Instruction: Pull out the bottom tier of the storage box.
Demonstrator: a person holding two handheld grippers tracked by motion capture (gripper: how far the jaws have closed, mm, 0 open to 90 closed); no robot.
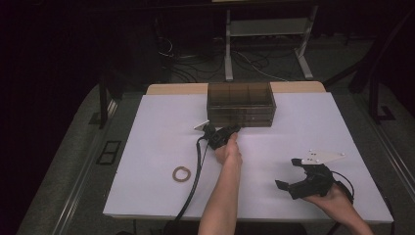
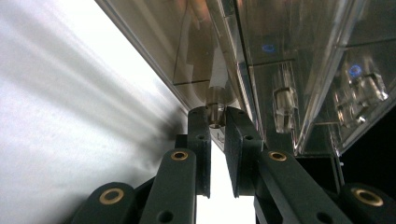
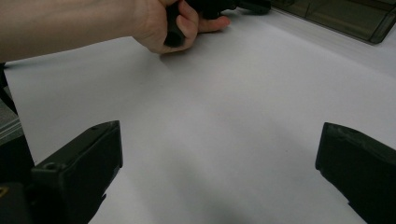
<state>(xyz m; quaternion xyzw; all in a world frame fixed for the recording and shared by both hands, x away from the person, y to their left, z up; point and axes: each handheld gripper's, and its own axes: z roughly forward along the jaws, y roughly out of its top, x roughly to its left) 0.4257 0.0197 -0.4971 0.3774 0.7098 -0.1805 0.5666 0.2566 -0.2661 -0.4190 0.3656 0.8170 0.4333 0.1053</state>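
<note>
Left hand-held gripper [image 2: 215,122] nearly closed, jaws pinched on a small clear knob [image 2: 215,111] at the lower front of a smoky transparent drawer box [image 1: 240,104]; seen from the high view pressed against the box's near left corner, left hand [image 1: 228,150] wrapped round the grip. Box standing at the far middle of the surface [image 1: 156,147], touching nothing but the jaws. Judged light, rigid and slick: thin hard plastic, likely to slide across the sheet rather than give up a drawer unless steadied. Knob small and smooth, so best taken squarely, close to the drawer face, and drawn straight out along the surface. Thin walls and knob probably brittle under a twist.

Further right, right hand-held gripper [image 1: 293,174] wide open and holding nothing, resting low over the near right of the surface, well apart from the box.

White, matte, flat surface; a tan ring [image 1: 181,174] lying near the front left, a black cable [image 1: 195,176] trailing off the near edge. Dim room beyond: grey carpeted floor [image 1: 73,161], white desk legs [image 1: 266,41] and tangled cords at the back.
</note>
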